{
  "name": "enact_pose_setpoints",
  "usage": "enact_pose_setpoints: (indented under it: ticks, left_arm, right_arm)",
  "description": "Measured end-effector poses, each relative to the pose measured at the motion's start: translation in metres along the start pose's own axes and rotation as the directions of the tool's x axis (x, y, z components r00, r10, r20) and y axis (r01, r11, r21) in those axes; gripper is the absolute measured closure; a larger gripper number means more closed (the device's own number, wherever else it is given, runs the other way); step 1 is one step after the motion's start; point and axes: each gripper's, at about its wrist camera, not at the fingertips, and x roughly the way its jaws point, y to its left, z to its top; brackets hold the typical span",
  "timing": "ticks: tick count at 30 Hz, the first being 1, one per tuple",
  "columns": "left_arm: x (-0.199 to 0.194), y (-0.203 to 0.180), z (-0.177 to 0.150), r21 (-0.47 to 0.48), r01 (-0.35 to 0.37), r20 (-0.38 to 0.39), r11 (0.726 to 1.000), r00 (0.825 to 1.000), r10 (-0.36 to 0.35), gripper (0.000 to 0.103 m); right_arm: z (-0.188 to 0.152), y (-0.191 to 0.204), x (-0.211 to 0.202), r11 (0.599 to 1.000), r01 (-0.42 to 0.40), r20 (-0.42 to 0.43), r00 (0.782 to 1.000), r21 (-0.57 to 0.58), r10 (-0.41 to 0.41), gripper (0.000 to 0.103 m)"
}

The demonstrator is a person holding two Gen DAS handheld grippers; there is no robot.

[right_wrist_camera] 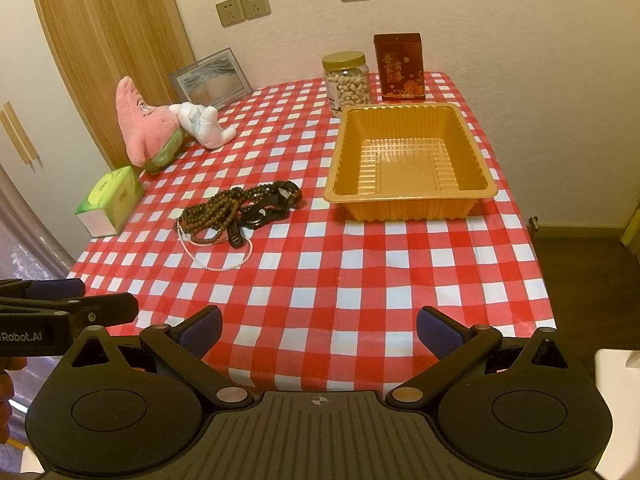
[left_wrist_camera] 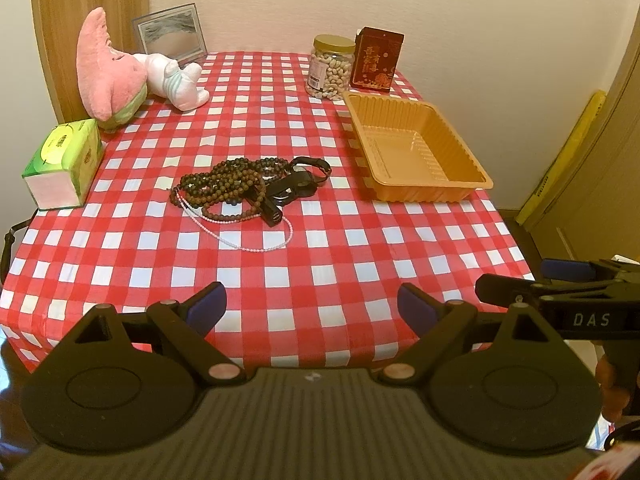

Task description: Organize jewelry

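- Two grippers hang over the near edge of the table (left_wrist_camera: 120,248), side by side. Both are wide open and hold nothing.
- In its own camera, the left gripper (left_wrist_camera: 312,308) has blue pads (left_wrist_camera: 208,304) spread far apart, with only the red and white cloth between them.
- In its own camera, the right gripper (right_wrist_camera: 318,332) is spread just as wide — nothing sits between its fingers.
- All the jewelry is in one heap (left_wrist_camera: 248,188) near the middle of the table, well apart from both grippers.
- Brown bead strings (left_wrist_camera: 224,184) are tangled together in the heap.
- Black bands (left_wrist_camera: 296,184) lie touching the beads on the right side.
- One thin pink bead chain (left_wrist_camera: 256,244) loops out of the heap toward the near edge.
- An orange tray (right_wrist_camera: 412,196) sits to the right of the heap, not touching it, and it is empty.
- Behind the tray stand a jar of nuts (right_wrist_camera: 348,80) and a dark red box (right_wrist_camera: 400,68), close together.
- On the left side are a pink star toy (right_wrist_camera: 144,124), a white toy (right_wrist_camera: 204,120) touching it, and a green tissue box (right_wrist_camera: 110,200).
- One picture frame (right_wrist_camera: 212,80) leans on the wall at the back.
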Motion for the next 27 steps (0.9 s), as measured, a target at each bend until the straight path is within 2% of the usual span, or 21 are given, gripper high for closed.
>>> enact_pose_setpoints:
  ticks: [27]
  left_arm:
    - [0.0003,-0.0019,0.0000,-0.003,0.001,-0.002,1.000,1.000,-0.001,0.011]
  right_arm:
    - [0.0017,-0.0006,0.0055,1.000,0.000,-0.001,1.000,-0.002,0.000,0.000]
